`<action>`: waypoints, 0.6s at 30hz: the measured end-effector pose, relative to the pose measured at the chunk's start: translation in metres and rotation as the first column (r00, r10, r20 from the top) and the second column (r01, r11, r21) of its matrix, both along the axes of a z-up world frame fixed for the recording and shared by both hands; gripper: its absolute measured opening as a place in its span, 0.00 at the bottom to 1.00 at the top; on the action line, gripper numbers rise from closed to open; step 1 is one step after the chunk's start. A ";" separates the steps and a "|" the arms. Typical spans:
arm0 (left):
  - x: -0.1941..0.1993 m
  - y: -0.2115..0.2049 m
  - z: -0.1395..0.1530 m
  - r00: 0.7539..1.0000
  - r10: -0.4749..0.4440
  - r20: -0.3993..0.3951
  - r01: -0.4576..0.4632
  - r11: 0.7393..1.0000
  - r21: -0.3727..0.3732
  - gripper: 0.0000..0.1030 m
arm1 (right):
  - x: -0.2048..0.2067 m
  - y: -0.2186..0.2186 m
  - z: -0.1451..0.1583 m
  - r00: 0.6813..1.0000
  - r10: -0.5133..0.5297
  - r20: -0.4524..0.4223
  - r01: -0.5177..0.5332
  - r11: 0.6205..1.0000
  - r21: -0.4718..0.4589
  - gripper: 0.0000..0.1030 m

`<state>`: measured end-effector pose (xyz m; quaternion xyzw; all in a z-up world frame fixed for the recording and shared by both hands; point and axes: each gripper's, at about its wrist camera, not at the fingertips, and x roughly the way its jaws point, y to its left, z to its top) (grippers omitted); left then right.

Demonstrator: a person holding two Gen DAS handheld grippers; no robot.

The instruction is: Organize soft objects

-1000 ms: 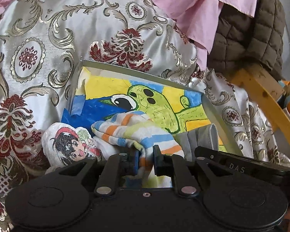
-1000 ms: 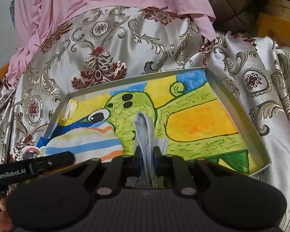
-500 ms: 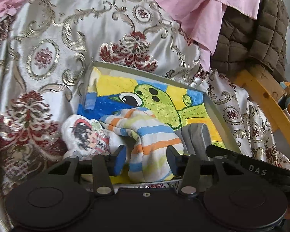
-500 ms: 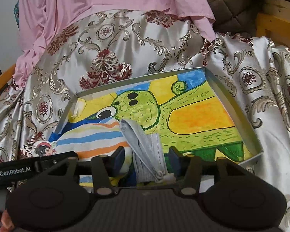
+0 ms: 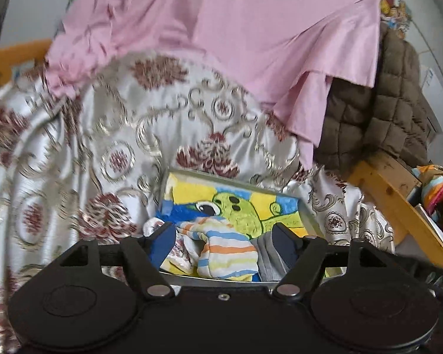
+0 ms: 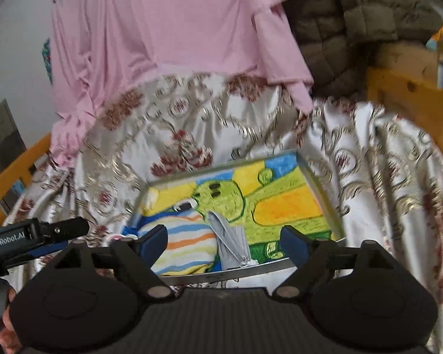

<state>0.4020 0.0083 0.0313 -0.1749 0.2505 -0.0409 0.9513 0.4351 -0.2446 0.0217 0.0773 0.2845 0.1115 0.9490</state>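
three soft items in one tray (image 6: 316, 183): striped sock (image 6: 186, 244), grey mask (image 6: 230, 244), printed cloth (image 5: 181, 250).

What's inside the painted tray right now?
The tray holds a striped cloth, a grey mask beside it and a cartoon-print item at the left. Anything beneath them is hidden.

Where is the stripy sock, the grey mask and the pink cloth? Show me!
stripy sock (image 5: 227, 250), left wrist view, on its striped middle.
grey mask (image 6: 231, 243), right wrist view, on its folded grey body.
pink cloth (image 6: 174, 29), right wrist view, on its flat upper middle.
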 end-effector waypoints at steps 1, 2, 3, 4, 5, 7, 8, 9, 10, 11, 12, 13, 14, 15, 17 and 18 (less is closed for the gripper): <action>-0.010 -0.001 0.005 1.000 0.002 0.016 -0.003 1.000 0.019 0.72 | -0.008 -0.001 0.007 1.000 0.003 0.015 -0.003 1.000 0.000 0.89; -0.019 -0.002 0.011 0.999 0.006 0.032 -0.007 0.999 0.033 0.73 | -0.017 -0.002 0.014 1.000 0.006 0.031 -0.006 1.000 0.001 0.91; -0.029 -0.002 0.016 0.999 0.010 0.049 -0.012 0.999 0.044 0.74 | -0.026 -0.004 0.022 0.999 0.008 0.048 -0.009 1.000 0.005 0.93; -0.039 -0.002 0.020 0.998 0.012 0.066 -0.015 0.999 0.051 0.75 | -0.035 -0.005 0.029 0.998 0.012 0.063 -0.012 1.000 0.008 0.95; -0.048 -0.002 0.025 0.997 0.013 0.078 -0.017 0.998 0.056 0.83 | -0.044 -0.007 0.034 0.997 0.017 0.076 -0.018 1.000 0.010 0.96; -0.068 -0.001 0.033 0.993 0.034 0.113 -0.041 0.998 0.057 0.92 | -0.062 -0.009 0.045 0.994 0.030 0.106 -0.031 0.999 0.011 0.99; -0.078 -0.001 0.037 0.990 0.040 0.133 -0.048 0.997 0.057 0.93 | -0.071 -0.009 0.049 0.992 0.034 0.121 -0.035 0.999 0.007 0.99; -0.089 0.000 0.041 0.988 0.038 0.150 -0.047 0.997 0.057 0.93 | -0.080 -0.010 0.053 0.990 0.038 0.136 -0.039 0.999 0.002 1.00; -0.097 0.001 0.045 0.986 0.034 0.161 -0.044 0.997 0.057 0.94 | -0.090 -0.010 0.056 0.988 0.041 0.148 -0.041 0.999 0.000 1.00; -0.108 0.002 0.048 0.984 0.030 0.176 -0.041 0.997 0.059 0.95 | -0.099 -0.010 0.059 0.986 0.044 0.161 -0.044 0.999 0.000 1.00; -0.116 0.002 0.051 0.981 0.027 0.190 -0.040 0.997 0.060 0.96 | -0.107 -0.010 0.062 0.984 0.046 0.170 -0.047 0.999 0.001 1.00; -0.125 0.002 0.053 0.978 0.026 0.206 -0.040 0.997 0.063 0.97 | -0.117 -0.009 0.064 0.983 0.049 0.179 -0.051 0.999 0.002 1.00; -0.134 0.002 0.055 0.975 0.024 0.219 -0.039 0.997 0.067 0.99 | -0.125 -0.008 0.066 0.981 0.053 0.184 -0.054 0.999 0.001 1.00; -0.143 0.001 0.056 0.973 0.022 0.231 -0.039 0.997 0.071 0.99 | -0.134 -0.008 0.067 0.980 0.057 0.191 -0.058 0.998 -0.003 1.00; -0.160 0.001 0.058 0.968 0.011 0.252 -0.032 0.996 0.079 0.99 | -0.154 -0.005 0.070 0.976 0.064 0.210 -0.062 0.998 -0.018 1.00; -0.169 0.001 0.059 0.966 0.006 0.259 -0.028 0.996 0.081 0.99 | -0.163 -0.004 0.071 0.974 0.065 0.219 -0.062 0.998 -0.023 1.00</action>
